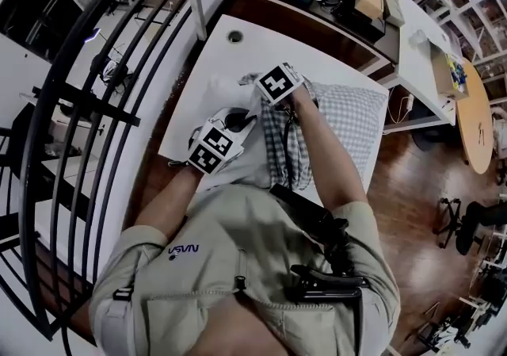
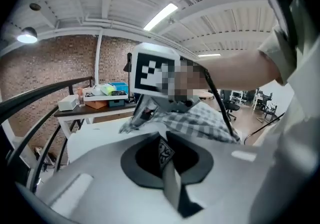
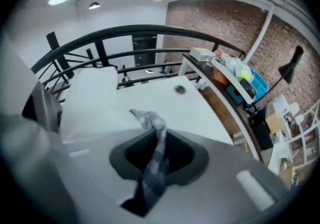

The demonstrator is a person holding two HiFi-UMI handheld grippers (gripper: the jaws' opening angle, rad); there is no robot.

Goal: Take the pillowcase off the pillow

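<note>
Right tongs (image 3: 156, 154) pinch a fold of pillowcase (image 1: 348, 120). Left tongs (image 2: 165, 152) pressed together near the bare pillow (image 3: 95, 93) end, hold unclear. On tabletop (image 1: 238, 53) the case covers most of the pillow. I judge early stage.

Rumpled grey-checked pillowcase (image 1: 348, 120) partly over white pillow (image 3: 92, 93), flat on white table (image 1: 238, 57).

Far table (image 1: 261, 45) lies bare beyond the pillowcase (image 1: 348, 120); railing (image 3: 145, 29) borders the left.
</note>
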